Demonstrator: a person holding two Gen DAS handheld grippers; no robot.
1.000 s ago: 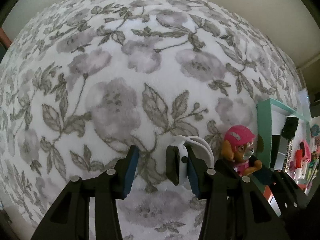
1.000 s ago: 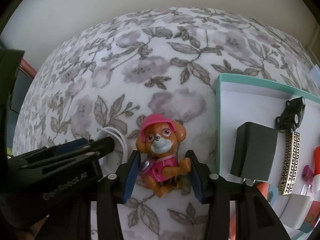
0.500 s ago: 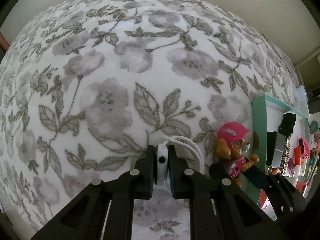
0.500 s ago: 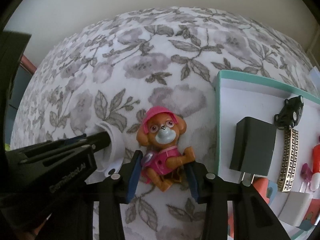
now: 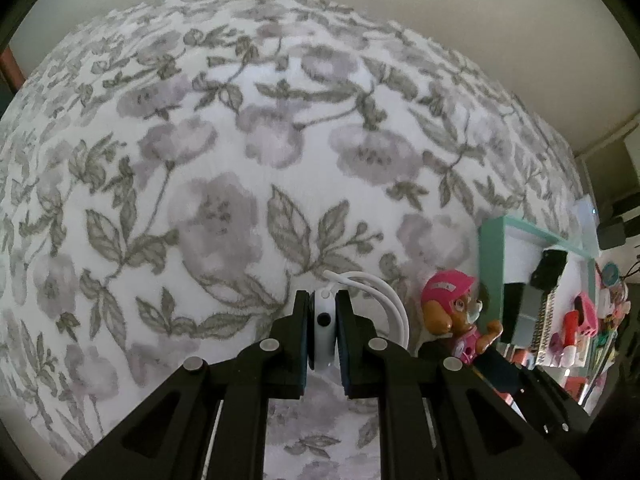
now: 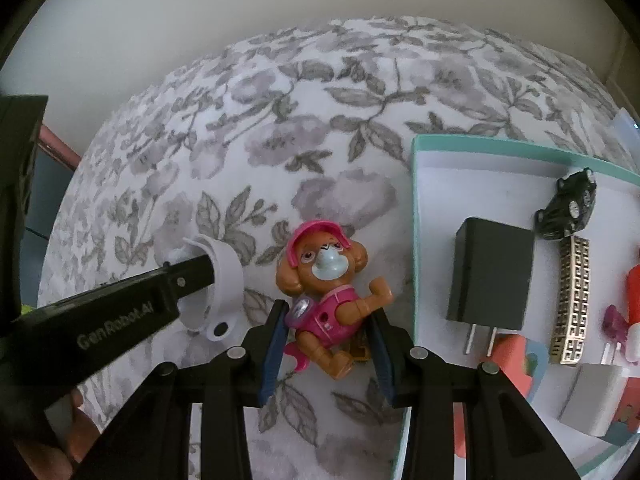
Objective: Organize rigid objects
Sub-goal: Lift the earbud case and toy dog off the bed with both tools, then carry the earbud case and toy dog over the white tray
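Observation:
A white plastic band with a loop of white strap sits pinched between the pads of my left gripper, which is shut on it just above the floral bedspread. In the right wrist view the same band hangs from the left gripper's fingers. A brown dog toy in a pink cap and vest lies tilted on the cloth. My right gripper straddles its body; the jaws are closing and the blue pads touch both of its sides. The toy also shows beside the band.
A teal-rimmed white box lies right of the toy, holding a black charger, a black toy car, a gold patterned bar and a white plug. A hand shows at lower left. A pale wall lies beyond the bed.
The left jaws closed on the white band and raised it slightly off the cloth. The right jaws narrowed around the dog toy, which tipped a little to one side.

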